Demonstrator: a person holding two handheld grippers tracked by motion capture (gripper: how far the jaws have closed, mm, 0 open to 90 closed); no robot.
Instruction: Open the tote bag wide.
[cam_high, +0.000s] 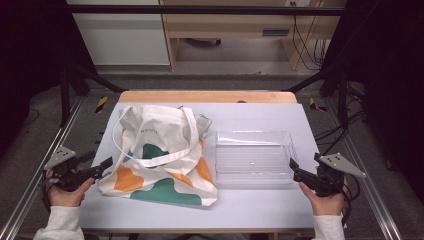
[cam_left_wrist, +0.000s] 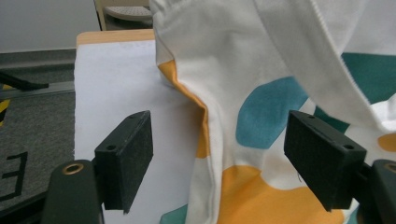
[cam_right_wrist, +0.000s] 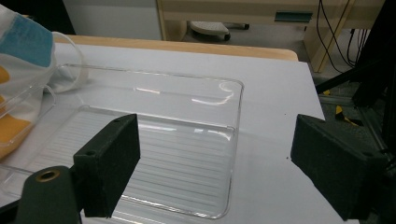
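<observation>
A white tote bag with orange and teal patches lies flat on the left half of the white table, its straps looped across the top. A clear plastic tray with nothing in it sits to its right. My left gripper is open at the bag's left edge; in the left gripper view the bag's folded edge lies between the jaws, untouched. My right gripper is open at the tray's near right corner, and the right gripper view looks over the tray with the tote bag at far left.
The table's wooden far edge borders a grey floor. Metal frame rails run along both sides. A wooden cabinet and cables stand beyond the table. Bare table surface lies in front of the bag and tray.
</observation>
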